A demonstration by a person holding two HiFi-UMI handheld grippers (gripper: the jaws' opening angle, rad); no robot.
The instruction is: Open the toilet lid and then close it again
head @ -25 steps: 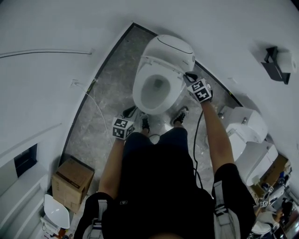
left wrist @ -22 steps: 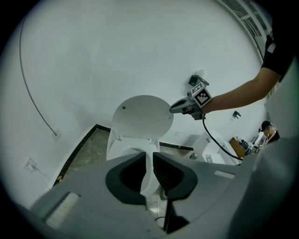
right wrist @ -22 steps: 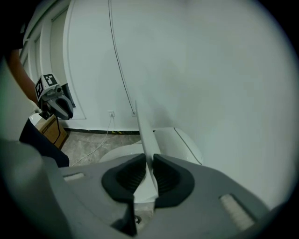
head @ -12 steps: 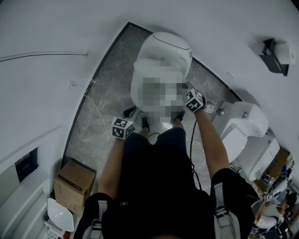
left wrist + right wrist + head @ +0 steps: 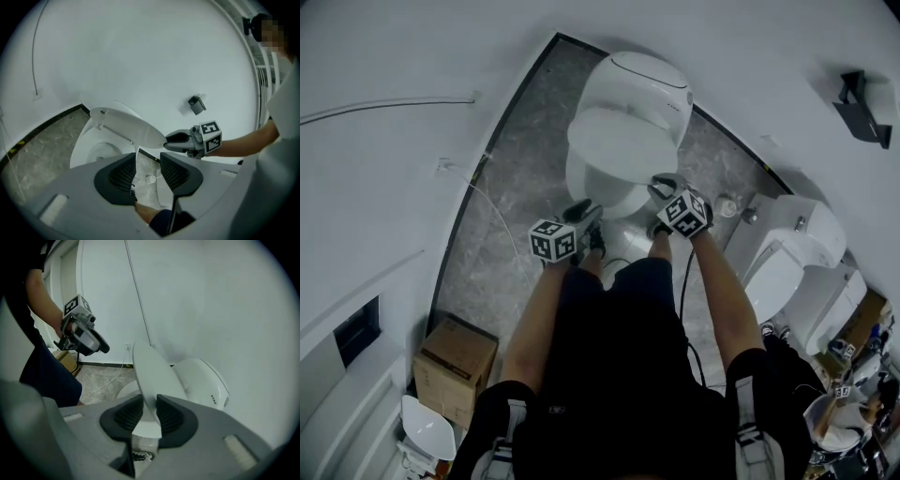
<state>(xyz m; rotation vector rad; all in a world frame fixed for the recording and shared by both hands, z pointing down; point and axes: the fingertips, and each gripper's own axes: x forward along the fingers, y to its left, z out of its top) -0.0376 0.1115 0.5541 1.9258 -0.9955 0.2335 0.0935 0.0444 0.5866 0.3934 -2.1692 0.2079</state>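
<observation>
Lower the toilet lid (image 5: 619,141) slowly, the right gripper's (image 5: 150,414) just-easing jaws pinching its edge; the left gripper (image 5: 148,171), just spread, holds nothing.

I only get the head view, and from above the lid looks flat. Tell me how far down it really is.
Observer: The left gripper view shows the lid tilted up at a slant, with the bowl open beneath it.
Operator: Report what holds it.
Observer: The right tool has the lid's edge clamped between its jaws, though they have just been opening.
Operator: Now the other one.
Observer: The left tool is open with nothing between its jaws, which have just been opening. It is clear of the lid.
</observation>
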